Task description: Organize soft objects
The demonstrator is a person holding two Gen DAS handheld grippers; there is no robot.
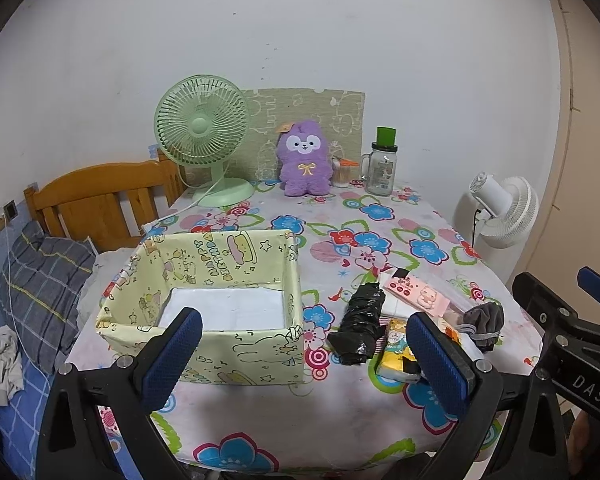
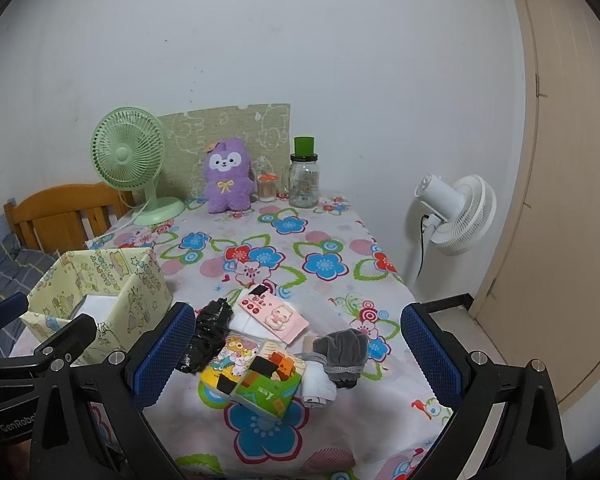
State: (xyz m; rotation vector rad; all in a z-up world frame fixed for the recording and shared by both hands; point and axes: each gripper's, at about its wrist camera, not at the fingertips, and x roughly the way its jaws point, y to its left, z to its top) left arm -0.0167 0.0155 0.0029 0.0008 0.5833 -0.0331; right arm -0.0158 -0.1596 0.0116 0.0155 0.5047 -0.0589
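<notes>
Both handheld tools stand with jaws spread wide and nothing between them: the left gripper (image 1: pixel 300 354) hangs over the near table edge in front of the pale yellow cartoon-printed fabric storage box (image 1: pixel 236 344), and the right gripper (image 2: pixel 298 354) hovers just above the cluster of soft items. That cluster lies on the flower-patterned tablecloth (image 2: pixel 300 240), right of the box: a crumpled black plastic bag (image 2: pixel 208 338), a pink flat pouch with a pig figure (image 2: pixel 272 314), two colourful tissue packets (image 2: pixel 256 376), a white rolled cloth (image 2: pixel 318 386) and a grey bundled cloth (image 2: pixel 342 354) resting against it. The box holds only a white liner.
</notes>
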